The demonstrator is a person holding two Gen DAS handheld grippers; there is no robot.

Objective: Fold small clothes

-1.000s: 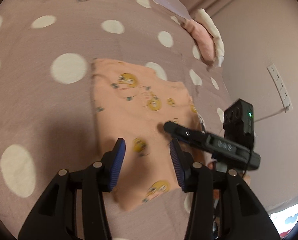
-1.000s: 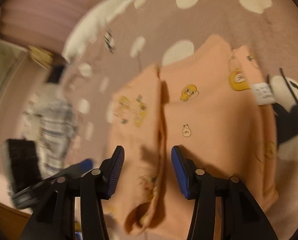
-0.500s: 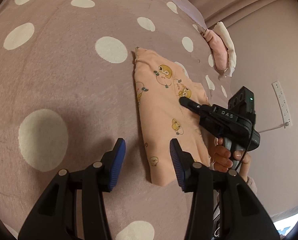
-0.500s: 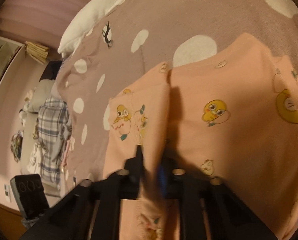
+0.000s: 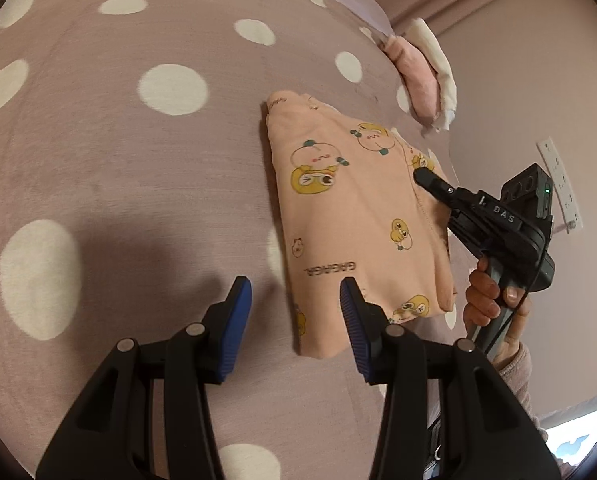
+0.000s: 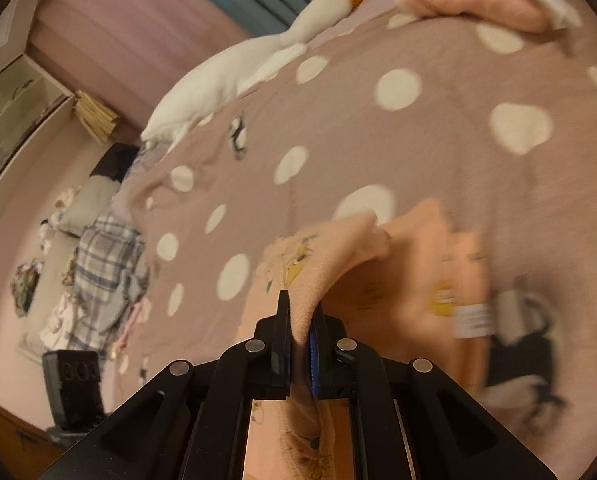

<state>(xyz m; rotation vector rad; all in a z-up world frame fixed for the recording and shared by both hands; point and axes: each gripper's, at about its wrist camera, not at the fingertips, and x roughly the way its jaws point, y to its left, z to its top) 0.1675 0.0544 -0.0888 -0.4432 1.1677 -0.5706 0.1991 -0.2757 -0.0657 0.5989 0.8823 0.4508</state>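
A small peach garment (image 5: 350, 216) printed with yellow cartoon ducks lies on a mauve blanket with white dots (image 5: 118, 168). My right gripper (image 5: 420, 176), held by a hand (image 5: 494, 300), is shut on the garment's right-hand layer and lifts that fold. In the right wrist view the peach cloth (image 6: 330, 272) is pinched between the right gripper's (image 6: 300, 320) pads and drapes upward from the bed. My left gripper (image 5: 296, 308) hovers open over the blanket beside the garment's near left edge, nothing between its fingers.
A white plush goose (image 6: 254, 56) lies at the bed's far side. A pink and white cushion (image 5: 422, 76) sits near the wall, which has a socket strip (image 5: 560, 184). A plaid cloth pile (image 6: 102, 268) lies beyond the bed.
The right gripper has shut on a fold of the peach garment and raised it. The left gripper has drifted off the garment toward its left edge, still open.
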